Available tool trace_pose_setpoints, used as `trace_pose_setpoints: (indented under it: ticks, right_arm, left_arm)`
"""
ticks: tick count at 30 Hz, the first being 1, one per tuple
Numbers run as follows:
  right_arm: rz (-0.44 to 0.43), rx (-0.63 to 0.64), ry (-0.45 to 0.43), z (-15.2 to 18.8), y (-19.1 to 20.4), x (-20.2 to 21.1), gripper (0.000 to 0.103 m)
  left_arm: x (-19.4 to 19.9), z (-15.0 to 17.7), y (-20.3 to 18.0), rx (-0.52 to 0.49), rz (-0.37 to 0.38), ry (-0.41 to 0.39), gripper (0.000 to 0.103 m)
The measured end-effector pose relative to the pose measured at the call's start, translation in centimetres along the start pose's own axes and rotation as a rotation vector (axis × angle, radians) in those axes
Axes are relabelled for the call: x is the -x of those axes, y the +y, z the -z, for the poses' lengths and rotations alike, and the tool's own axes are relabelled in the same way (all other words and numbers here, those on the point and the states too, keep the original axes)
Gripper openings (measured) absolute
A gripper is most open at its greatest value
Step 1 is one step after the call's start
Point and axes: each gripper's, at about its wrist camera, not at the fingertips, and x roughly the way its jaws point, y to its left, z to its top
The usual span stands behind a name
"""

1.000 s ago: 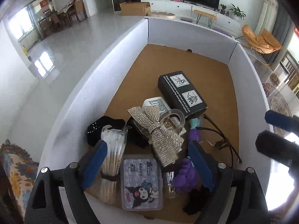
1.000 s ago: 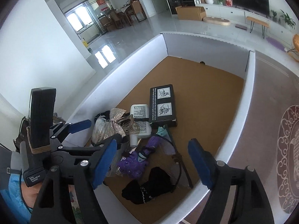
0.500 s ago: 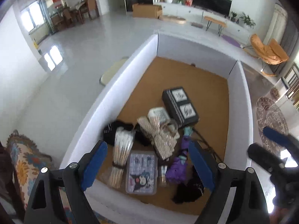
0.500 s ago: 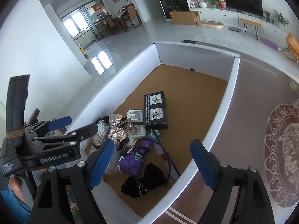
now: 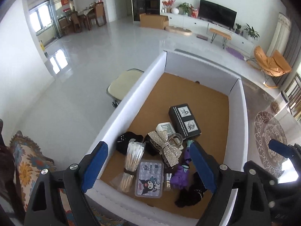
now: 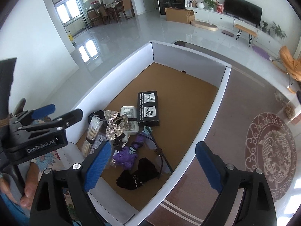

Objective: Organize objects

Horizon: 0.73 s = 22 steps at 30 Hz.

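Left wrist view now takes in the whole white-walled cardboard box (image 5: 131, 98) from higher up than a second ago; both hand-held grippers have lifted away from the heap in its near corner. The left hand-held gripper (image 5: 148, 167) hangs spread and empty over the clear cartoon-printed case (image 5: 149, 177), with the bundle of cotton swabs (image 5: 131, 162), silver rhinestone bow (image 5: 165, 148) and black printed carton (image 5: 185, 122) beyond. The right hand-held gripper (image 6: 152, 166), its jaws just opened wider, holds nothing above the purple fabric toy (image 6: 128, 154). I judge sorting has not begun.
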Motion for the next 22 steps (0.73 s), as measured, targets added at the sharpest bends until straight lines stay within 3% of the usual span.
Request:
trace_pose_setpoints:
  ticks: [11, 16, 19, 22]
  right_arm:
    - [0.022, 0.003, -0.026, -0.1, 0.2, 1.4, 0.092]
    - [0.019, 0.016, -0.034, 0.0, 0.6, 1.7, 0.092]
    - [0.025, 0.028, -0.037, 0.2, 0.9, 1.6, 0.092]
    - [0.018, 0.029, -0.040, 0.3, 1.0, 1.7, 0.092]
  left_arm:
    - [2.4, 0.1, -0.2, 0.014, -0.033, -0.054, 0.088]
    - [2.1, 0.2, 0.1, 0.038, -0.005, -0.037, 0.088]
    - [2.2, 0.6, 0.6, 0.083, -0.031, -0.056, 0.099]
    - [2.6, 0.8, 0.5, 0.086, -0.067, -0.084, 0.099]
